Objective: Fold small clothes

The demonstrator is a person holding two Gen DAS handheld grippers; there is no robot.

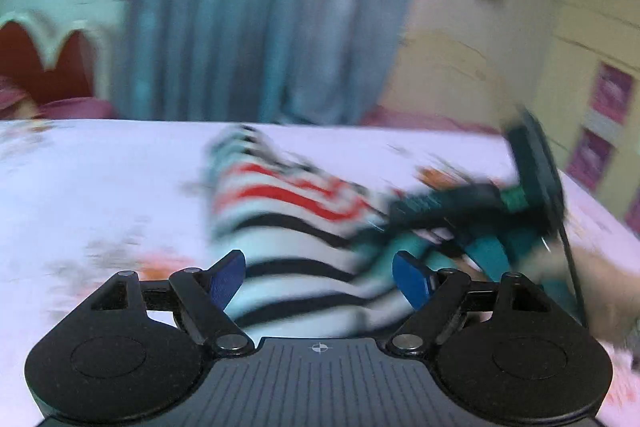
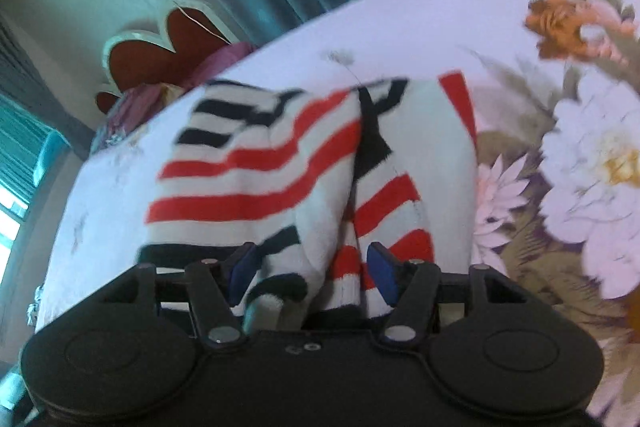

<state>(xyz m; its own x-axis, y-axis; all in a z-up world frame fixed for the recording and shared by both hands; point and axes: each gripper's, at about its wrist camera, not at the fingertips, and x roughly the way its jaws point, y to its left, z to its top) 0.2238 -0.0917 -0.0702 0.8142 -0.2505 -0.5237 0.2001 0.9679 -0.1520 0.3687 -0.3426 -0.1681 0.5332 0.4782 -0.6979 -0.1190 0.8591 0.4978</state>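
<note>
Striped sweater (image 2: 256,163): soft ribbed knit. Bedsheet (image 2: 560,155): smooth matt printed cloth. Grippers' (image 2: 308,271) bodies: matt black plastic; pads (image 1: 226,281) blue, dull.

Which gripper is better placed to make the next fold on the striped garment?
Probably right: the right gripper has striped garment fabric bunched between its pads, while the left gripper stands open with nothing gripped.

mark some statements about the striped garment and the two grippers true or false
1. The garment has red and black stripes on white. True.
2. It lies on a bare wooden table. False: it lies on a flowered sheet.
3. The left gripper is open, its fingers apart from the cloth. True.
4. No cloth is between the right gripper's fingers. False: bunched cloth sits there.
5. The curtain behind is blue. True.
</note>
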